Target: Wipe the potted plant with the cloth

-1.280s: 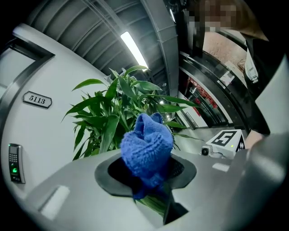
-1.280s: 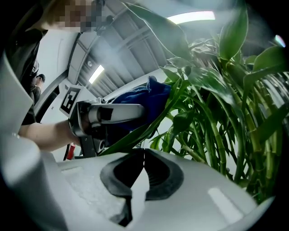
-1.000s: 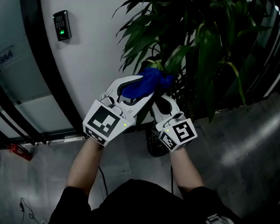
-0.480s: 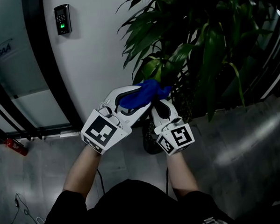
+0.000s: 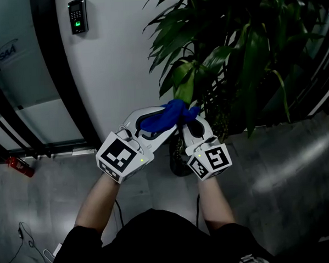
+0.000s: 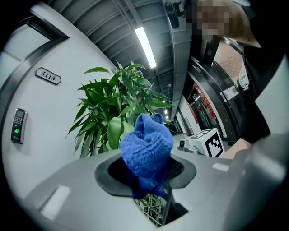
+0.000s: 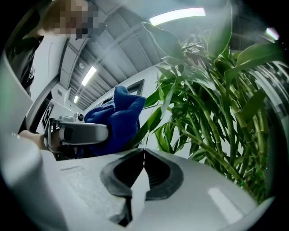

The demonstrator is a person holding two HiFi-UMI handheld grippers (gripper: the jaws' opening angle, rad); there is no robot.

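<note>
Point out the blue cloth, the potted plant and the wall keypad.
blue cloth [image 6: 146, 149], left gripper view, middle of the bunched fabric.
potted plant [image 5: 248, 47], head view, on a broad leaf.
wall keypad [image 5: 78, 16], head view, middle of its face.

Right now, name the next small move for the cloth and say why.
Probably ease the left claw forward so the blue cloth meets the pale green leaf just beyond it. That claw is shut on the bunched cloth, which does not seem to touch a leaf yet; the right claw is shut and empty.
</note>
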